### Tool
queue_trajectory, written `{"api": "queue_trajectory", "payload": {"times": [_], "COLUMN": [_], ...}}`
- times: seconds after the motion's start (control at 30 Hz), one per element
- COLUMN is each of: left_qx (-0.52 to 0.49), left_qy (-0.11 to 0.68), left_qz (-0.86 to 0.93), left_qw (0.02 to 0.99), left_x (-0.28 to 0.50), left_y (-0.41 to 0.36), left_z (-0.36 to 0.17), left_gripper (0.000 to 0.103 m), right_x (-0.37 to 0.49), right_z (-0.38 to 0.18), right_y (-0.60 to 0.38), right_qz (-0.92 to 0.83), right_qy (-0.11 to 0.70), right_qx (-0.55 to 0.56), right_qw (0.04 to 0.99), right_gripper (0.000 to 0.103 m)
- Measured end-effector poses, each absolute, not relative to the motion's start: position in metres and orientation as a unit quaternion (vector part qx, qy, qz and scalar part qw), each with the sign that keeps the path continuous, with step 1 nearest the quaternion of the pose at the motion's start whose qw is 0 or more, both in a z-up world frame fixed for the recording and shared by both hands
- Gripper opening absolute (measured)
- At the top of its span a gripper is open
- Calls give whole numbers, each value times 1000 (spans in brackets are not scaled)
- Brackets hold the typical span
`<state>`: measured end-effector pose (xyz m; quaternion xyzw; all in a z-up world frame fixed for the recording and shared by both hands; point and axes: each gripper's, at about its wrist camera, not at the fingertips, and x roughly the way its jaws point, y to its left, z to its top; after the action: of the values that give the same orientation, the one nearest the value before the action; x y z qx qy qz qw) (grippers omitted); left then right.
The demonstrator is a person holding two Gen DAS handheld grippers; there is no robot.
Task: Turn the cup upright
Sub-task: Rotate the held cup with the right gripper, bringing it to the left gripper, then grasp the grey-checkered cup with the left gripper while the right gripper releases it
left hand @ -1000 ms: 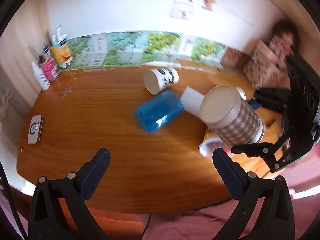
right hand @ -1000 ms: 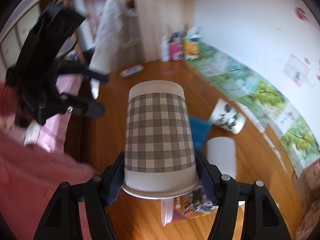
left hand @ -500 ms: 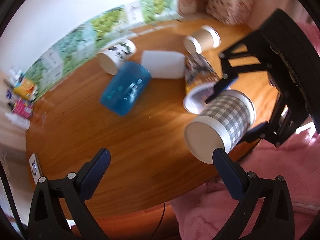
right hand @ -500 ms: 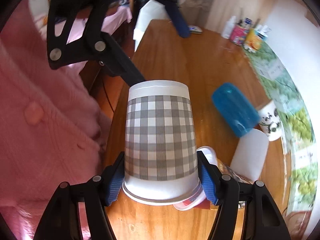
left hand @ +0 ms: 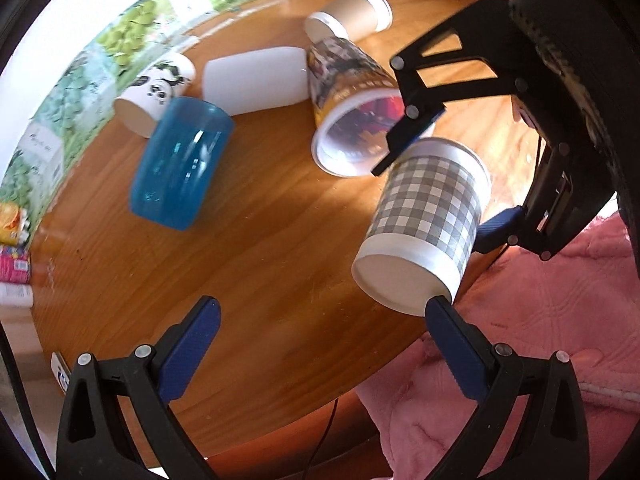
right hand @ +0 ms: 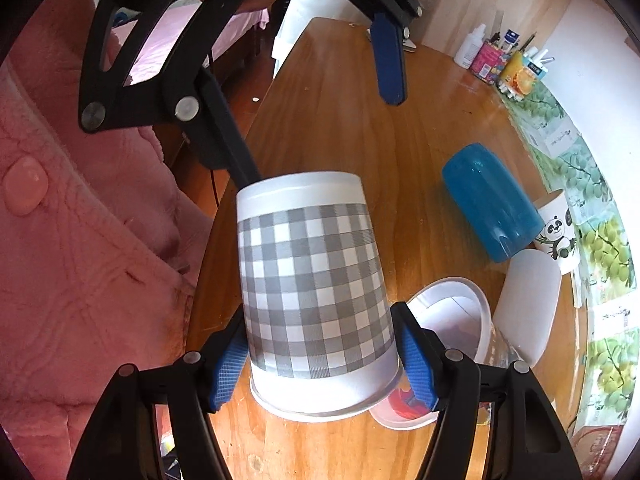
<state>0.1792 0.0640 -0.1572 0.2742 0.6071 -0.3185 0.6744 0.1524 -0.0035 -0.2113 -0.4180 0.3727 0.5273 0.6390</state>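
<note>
My right gripper (right hand: 320,364) is shut on a grey-and-white checked paper cup (right hand: 312,292), gripping it near its rim. The cup is in the air above the table's near edge, its closed base pointing away from the right camera. In the left wrist view the same cup (left hand: 428,216) hangs tilted, base toward the lens, held by the right gripper (left hand: 432,172). My left gripper (left hand: 320,336) is open and empty, its right fingertip (left hand: 440,308) close under the cup's base.
Several cups lie on their sides on the wooden table (left hand: 248,260): a blue plastic one (left hand: 180,168), a panda-print one (left hand: 156,92), a white one (left hand: 256,76), a picture-printed one (left hand: 348,112), a brown one (left hand: 352,12). Bottles (right hand: 500,60) stand at the table's far end. Pink clothing (left hand: 540,340) is at the near edge.
The right gripper has carried the checked cup toward the table's near edge, lowering and tilting it. The left gripper has swung closer, its finger now near the cup's base.
</note>
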Motion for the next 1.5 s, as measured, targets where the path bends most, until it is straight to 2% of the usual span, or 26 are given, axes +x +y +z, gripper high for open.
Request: {"api": "queue_trajectory", "payload": {"times": [0.33,0.97,1.47,1.5], "left_qx": [299,344,368,369], "left_qy": [612,605,616,617], "left_qz": [-351,-417,-401,-399], "left_qw": [642,584,569,570], "left_x": [183,182,192,190], "left_y": [49,-5,-36,-38], "left_z": [-157,-186,-218,-220], "left_gripper": [102,102,102,98], "right_x": [156,123,111,109], "right_z": [-208,-200,-214,-216], "right_y": [-12,-71,-111,-114], "right_qz": [508,402,270,261], "right_qy": [388,427,452,454], "right_qx": [-360,-214,-26,-16], "right_qw": [680,781,850,852], "right_gripper": [79,79,79,79]}}
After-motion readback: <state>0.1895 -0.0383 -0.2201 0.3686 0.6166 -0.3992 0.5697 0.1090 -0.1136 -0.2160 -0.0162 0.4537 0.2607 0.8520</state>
